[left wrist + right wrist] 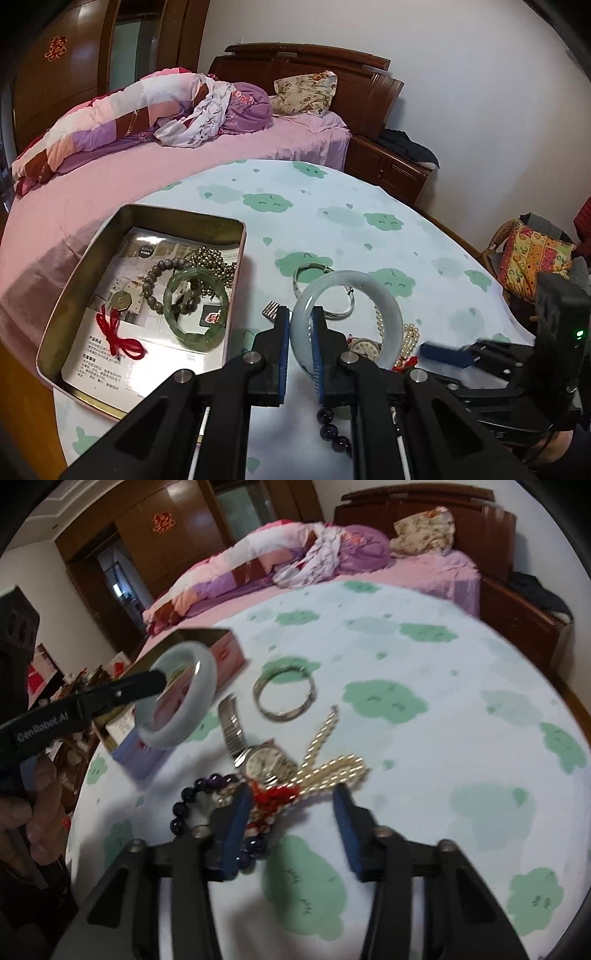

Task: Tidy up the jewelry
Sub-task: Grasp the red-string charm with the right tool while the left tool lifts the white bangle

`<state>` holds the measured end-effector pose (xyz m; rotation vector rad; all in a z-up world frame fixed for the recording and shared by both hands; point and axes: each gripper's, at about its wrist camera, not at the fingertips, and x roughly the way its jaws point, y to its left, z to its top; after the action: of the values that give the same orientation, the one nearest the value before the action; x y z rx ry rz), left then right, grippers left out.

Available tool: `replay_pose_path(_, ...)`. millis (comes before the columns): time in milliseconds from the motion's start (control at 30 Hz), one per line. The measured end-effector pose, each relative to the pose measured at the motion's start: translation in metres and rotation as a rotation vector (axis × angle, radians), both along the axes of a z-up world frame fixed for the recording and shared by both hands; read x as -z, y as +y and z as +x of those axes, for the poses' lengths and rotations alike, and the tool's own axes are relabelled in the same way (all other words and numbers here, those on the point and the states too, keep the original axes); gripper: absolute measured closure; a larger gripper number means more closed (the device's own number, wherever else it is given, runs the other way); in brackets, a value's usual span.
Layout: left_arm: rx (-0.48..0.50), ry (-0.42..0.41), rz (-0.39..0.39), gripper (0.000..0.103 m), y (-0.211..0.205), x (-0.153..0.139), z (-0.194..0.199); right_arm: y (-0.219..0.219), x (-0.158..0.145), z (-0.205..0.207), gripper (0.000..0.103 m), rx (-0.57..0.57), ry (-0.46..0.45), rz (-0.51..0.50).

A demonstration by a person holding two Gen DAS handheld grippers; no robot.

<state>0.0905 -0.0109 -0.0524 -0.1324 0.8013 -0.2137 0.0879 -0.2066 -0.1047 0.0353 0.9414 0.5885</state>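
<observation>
My left gripper (300,317) is shut on the rim of a pale white-blue jade bangle (391,306) and holds it above the table, just right of the metal tin (236,258); the bangle also shows in the right wrist view (205,686). The tin holds a green bangle (195,302), bead bracelets (159,280) and a red-corded charm (118,332). My right gripper (291,805) is open, low over a pile: a wristwatch (262,760), pearl strands (332,771), red tassel (277,797) and purple bead bracelet (184,805). A silver bangle (284,694) lies beyond.
The table wears a white cloth with green clouds (406,664). A bed with pink sheets (110,177) stands behind it. A chair with a patterned cushion (532,258) is at the right. The left gripper's arm (74,709) reaches in at the left of the right wrist view.
</observation>
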Motion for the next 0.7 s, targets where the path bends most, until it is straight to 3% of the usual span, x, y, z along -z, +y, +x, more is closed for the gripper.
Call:
replay_pose_path(33, 0.001, 0.001, -0.001, 0.093, 0.000, 0.000, 0.000, 0.001, 0.002, 0.000, 0.085, -0.009, 0.010, 0.010)
replay_pose_path(133, -0.003, -0.002, -0.005, 0.093, 0.001, -0.001, 0.000, 0.002, -0.001, -0.003, 0.092, -0.019, -0.008, 0.016)
replay_pose_path(700, -0.014, -0.041, -0.031, 0.093, 0.010, -0.017, -0.007, -0.008, -0.062, -0.016, 0.094, 0.019, -0.174, 0.045)
